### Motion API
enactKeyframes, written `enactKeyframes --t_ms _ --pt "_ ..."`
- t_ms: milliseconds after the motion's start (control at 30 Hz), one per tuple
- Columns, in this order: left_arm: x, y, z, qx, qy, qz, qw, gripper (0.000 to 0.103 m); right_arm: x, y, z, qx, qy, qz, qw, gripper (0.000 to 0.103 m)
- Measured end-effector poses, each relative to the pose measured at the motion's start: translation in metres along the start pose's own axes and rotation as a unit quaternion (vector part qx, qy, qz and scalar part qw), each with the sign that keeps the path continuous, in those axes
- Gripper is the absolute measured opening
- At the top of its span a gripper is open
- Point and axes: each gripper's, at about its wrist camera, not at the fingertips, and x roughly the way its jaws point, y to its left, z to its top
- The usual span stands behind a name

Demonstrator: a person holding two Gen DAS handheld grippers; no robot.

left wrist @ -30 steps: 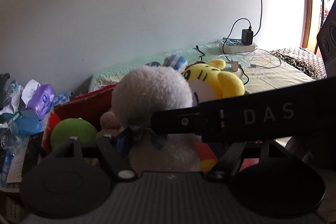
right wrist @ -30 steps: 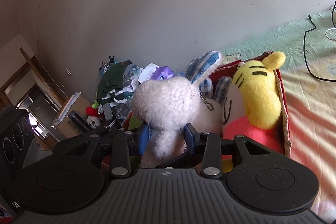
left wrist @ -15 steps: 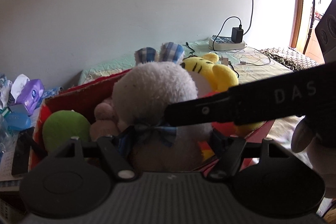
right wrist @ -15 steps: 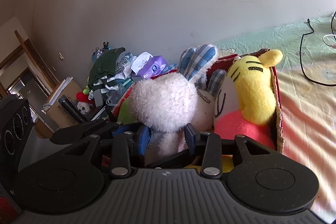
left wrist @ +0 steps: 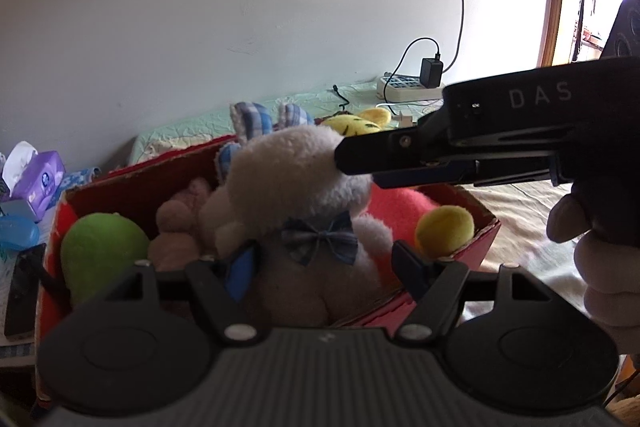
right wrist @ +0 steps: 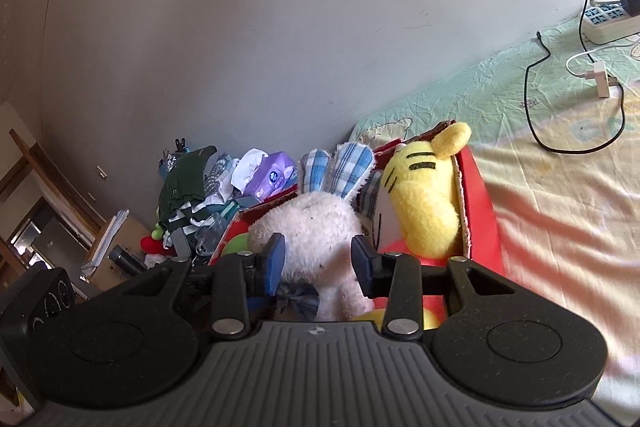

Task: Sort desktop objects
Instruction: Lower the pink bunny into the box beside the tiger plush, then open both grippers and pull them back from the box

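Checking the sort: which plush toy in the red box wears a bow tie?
The white rabbit with blue checked ears; the yellow tiger and green plush wear none.

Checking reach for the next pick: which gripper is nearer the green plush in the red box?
Left. The left gripper straddles the white bunny's body, right beside the green plush. The right gripper holds the bunny's head, higher up and farther off.

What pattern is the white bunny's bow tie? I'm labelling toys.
Blue-grey plaid bow tie, clearest in the left wrist view.
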Motion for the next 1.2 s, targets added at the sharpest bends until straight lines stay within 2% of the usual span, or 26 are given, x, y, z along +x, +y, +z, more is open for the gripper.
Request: enactKeyframes --t_ms 167,500,600,667,833,1033,1200 --pt "-0.001 0.001 0.001 0.0 0.001 0.004 1.0 0.075 0.007 0.001 -0.002 0.008 0.008 0.003 1.0 0.039" --pt "0.0 0.008 0.002 -0.032 0.01 -0.004 0.9994 0.075 0.018 0.003 -0.01 0.027 0.055 0.015 0.998 0.038" --pt "-0.003 0.007 0.002 -0.029 0.011 0.002 0.9995 0.077 0.015 0.005 -0.01 0.023 0.051 0.012 0.998 0.038" --pt "-0.003 0.006 0.003 -0.031 0.012 0.009 0.9994 0.083 0.013 0.007 -0.01 0.016 0.047 0.008 0.999 0.04" --pt "-0.009 0.012 0.007 -0.045 0.018 0.023 0.9986 0.09 0.003 0.013 -0.009 -0.006 0.031 -0.004 1.0 0.04" --pt "-0.013 0.009 0.017 -0.046 0.031 0.075 0.9956 0.092 -0.008 0.012 -0.008 -0.009 0.008 -0.039 0.999 0.042" --pt "-0.011 0.007 0.026 -0.067 0.054 0.102 0.9911 0.095 -0.019 0.012 -0.009 -0.017 -0.008 -0.071 0.997 0.047"
